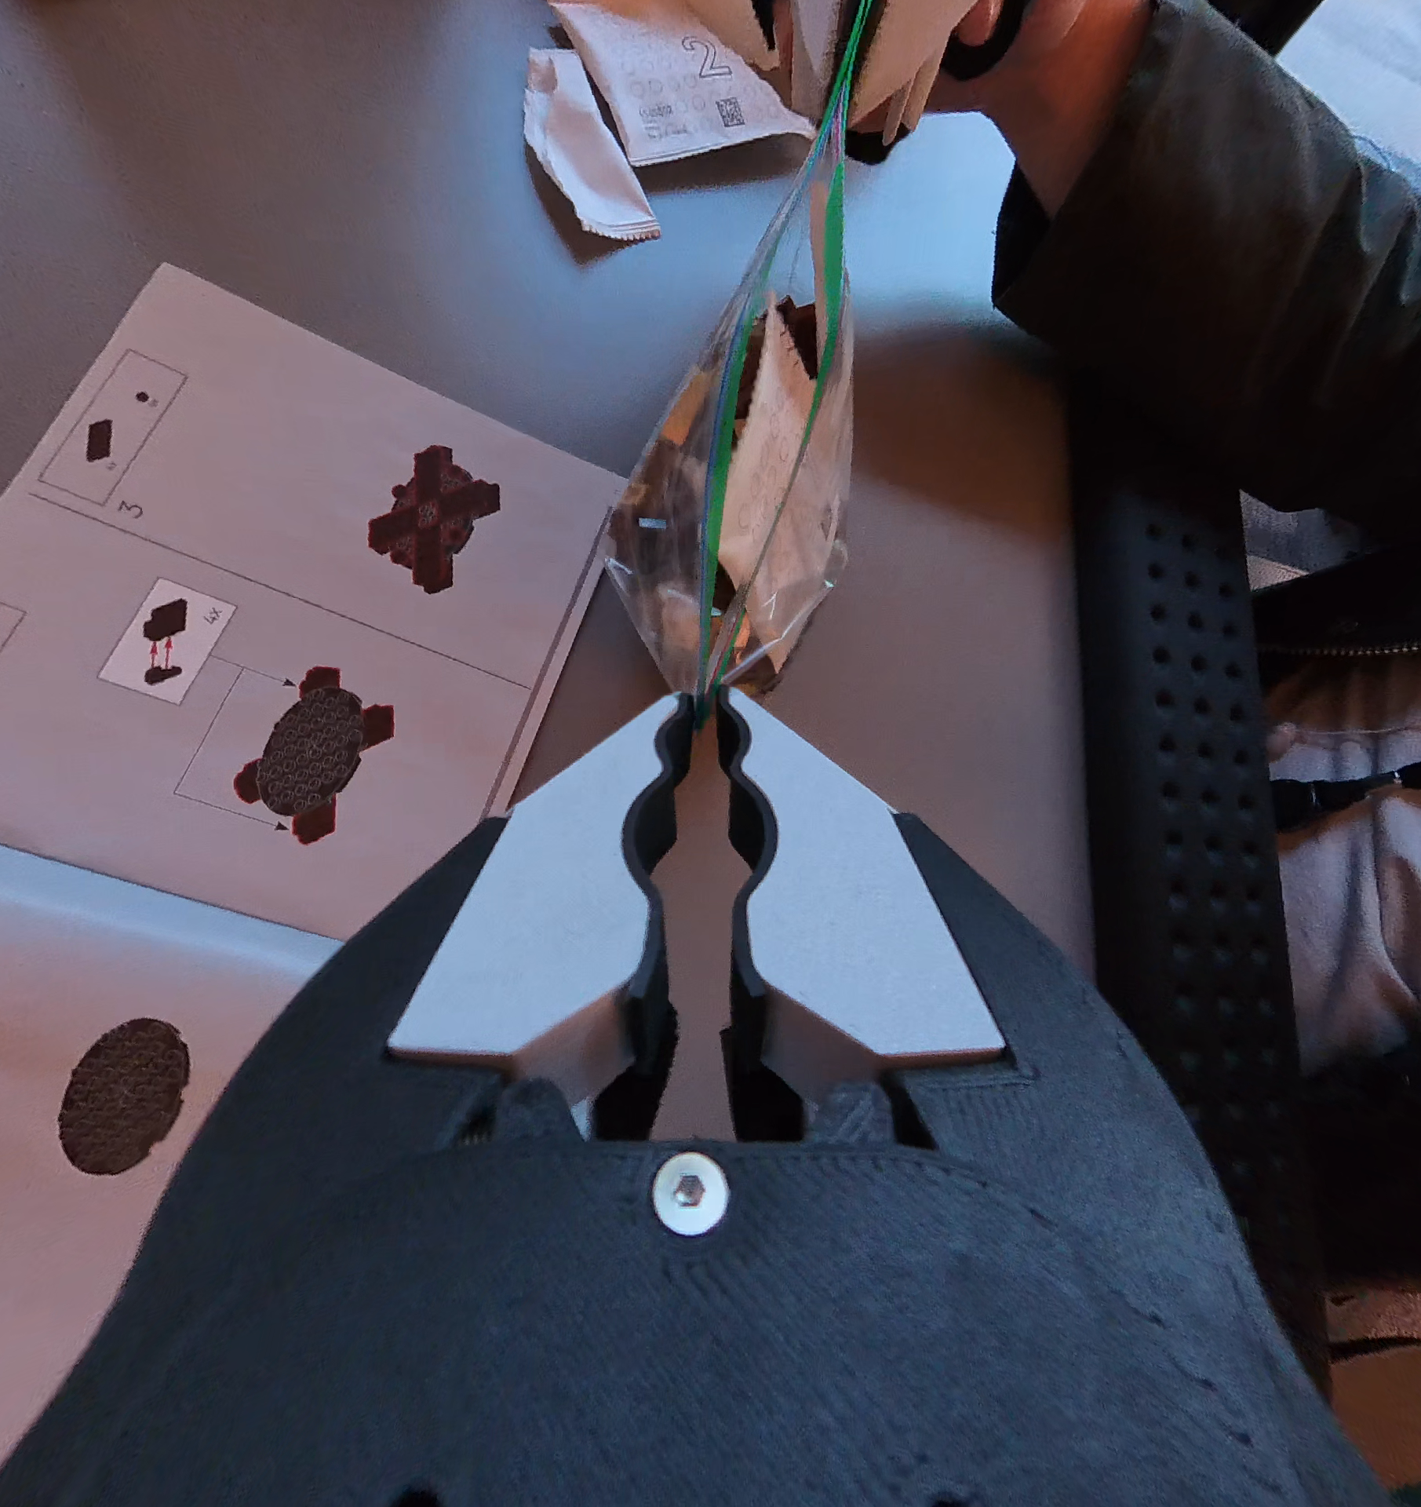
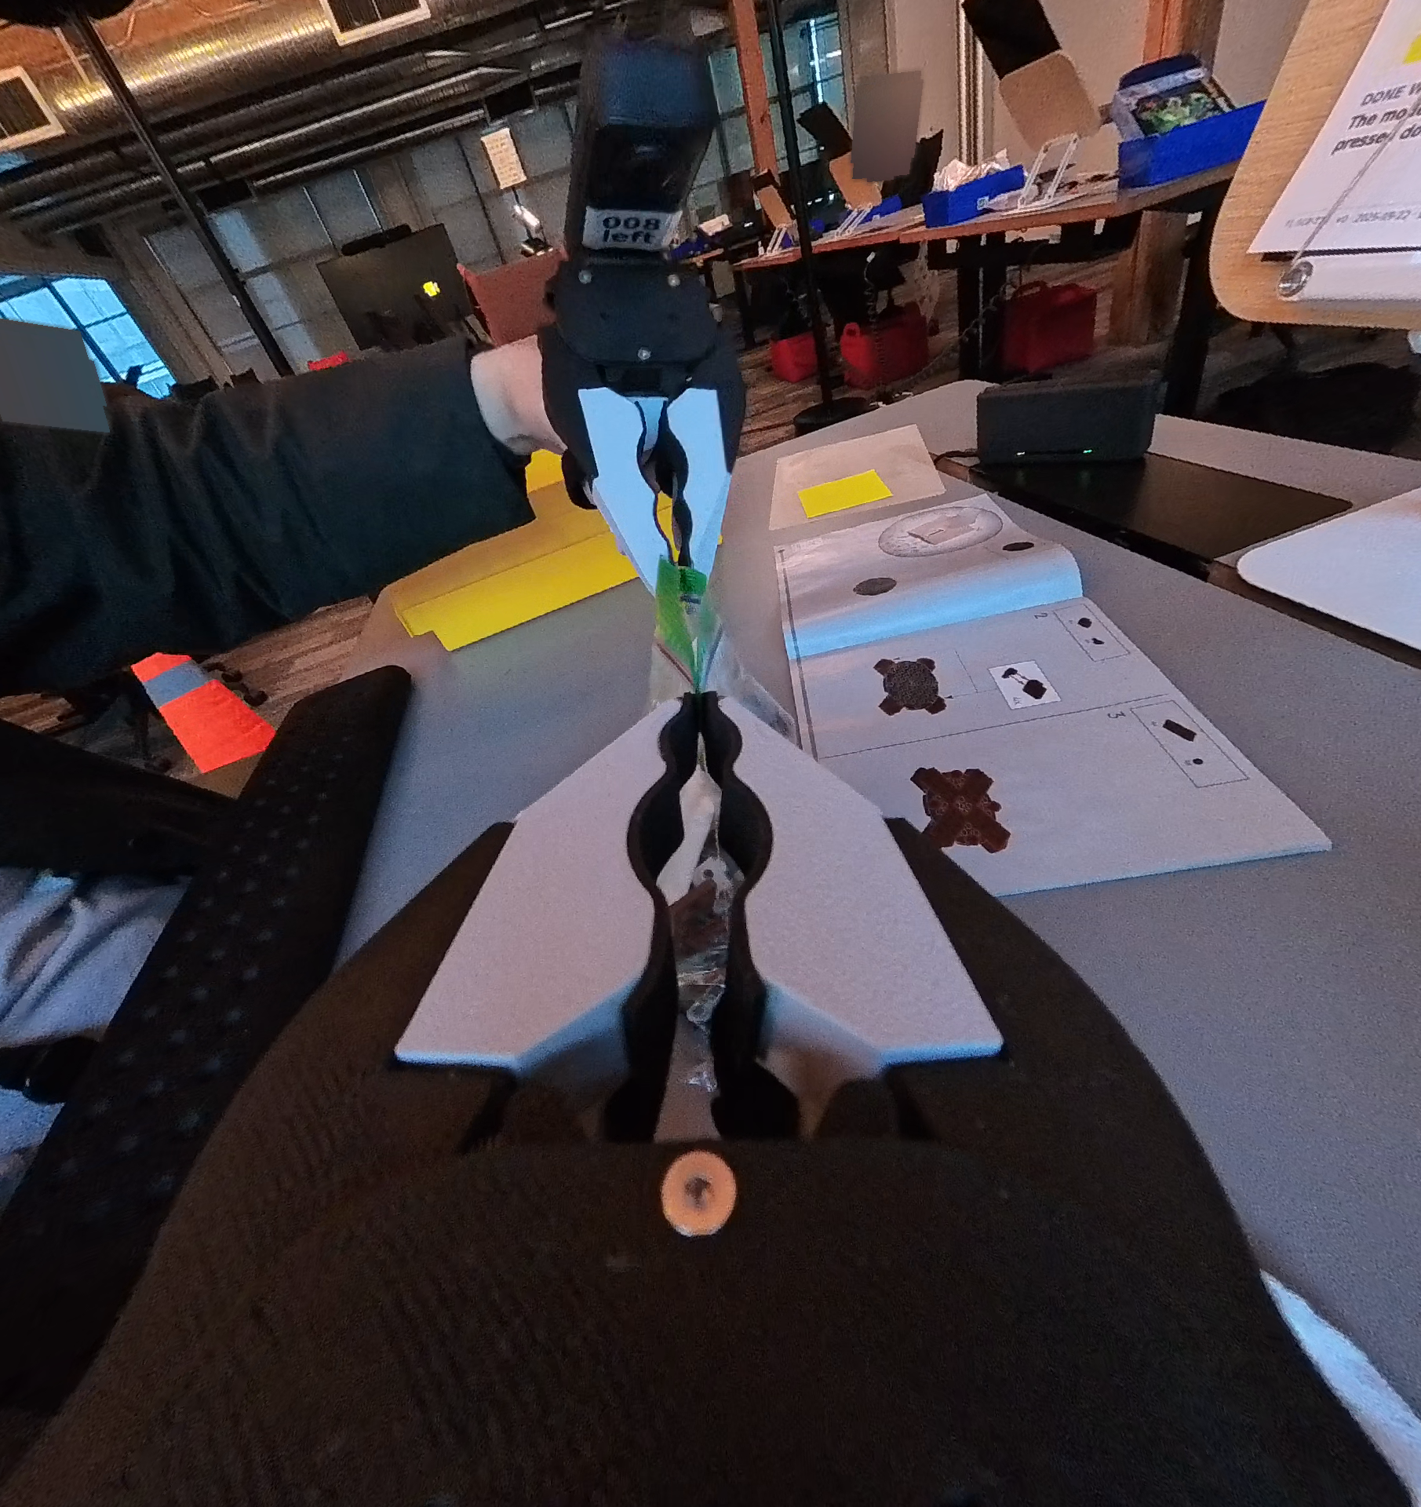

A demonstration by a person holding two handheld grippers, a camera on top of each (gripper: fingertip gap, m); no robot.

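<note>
A clear zip bag (image 1: 739,506) with a green seal strip holds brown pieces and a white paper packet. It is stretched between both grippers above the grey table (image 1: 283,163). My left gripper (image 1: 705,708) is shut on one end of the seal strip. My right gripper (image 1: 853,114) is shut on the other end, at the top of the left wrist view. In the right wrist view, my right gripper (image 2: 700,701) pinches the bag (image 2: 682,612), and my left gripper (image 2: 685,563) faces it from beyond. The bag's body hangs below and shows through the gap between the right fingers.
An open instruction booklet (image 1: 283,652) lies on the table and also shows in the right wrist view (image 2: 1017,734). Torn white paper packets (image 1: 658,106) lie farther off. A black perforated chair (image 1: 1180,734) stands at the table's edge. A yellow sheet (image 2: 511,587) and a dark box (image 2: 1065,424) lie beyond. My hands' fingertips stand some 15 centimetres from each other.
</note>
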